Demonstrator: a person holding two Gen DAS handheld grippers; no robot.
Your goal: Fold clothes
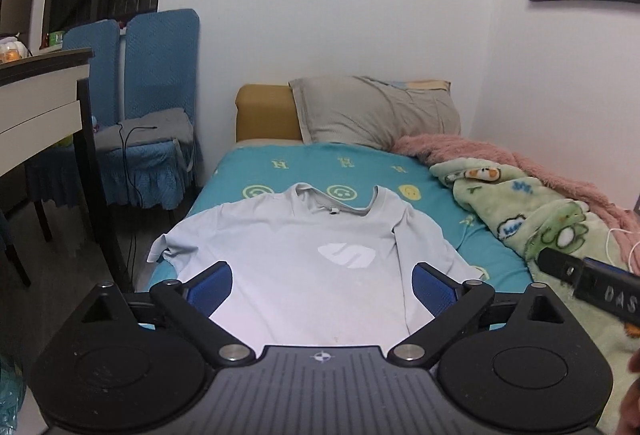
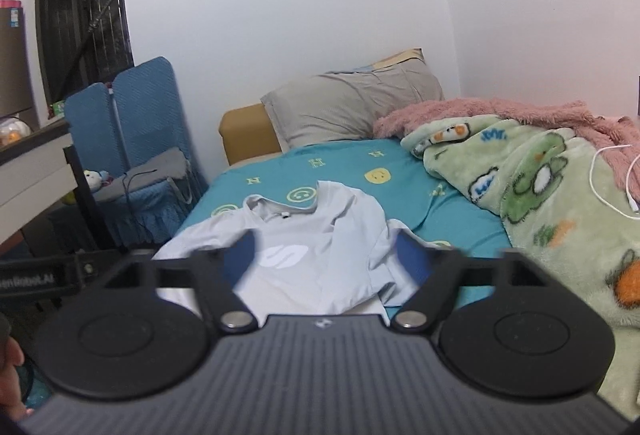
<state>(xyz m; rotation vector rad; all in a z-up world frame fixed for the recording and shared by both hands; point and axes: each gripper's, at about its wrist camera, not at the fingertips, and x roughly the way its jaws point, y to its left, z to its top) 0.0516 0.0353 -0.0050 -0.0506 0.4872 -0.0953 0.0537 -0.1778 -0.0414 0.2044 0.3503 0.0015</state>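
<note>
Item: grey T-shirt (image 1: 304,267), spread face-up on bed (image 1: 352,159) below pillow (image 1: 376,111), unfolded. Left tongs (image 1: 322,287), right tongs (image 2: 326,259): wide, empty. All folds remaining.

The black left gripper with blue finger pads (image 1: 322,285) was held level, its jaws spread wide. The matching black right gripper (image 2: 326,259) hovered beside it, jaws likewise apart, fingers (image 2: 412,255) motion-blurred.

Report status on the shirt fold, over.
Left claw and right claw open, empty. Pale grey cotton T-shirt flat on teal bedsheet, unfolded. Green fleece blanket alongside.
</note>
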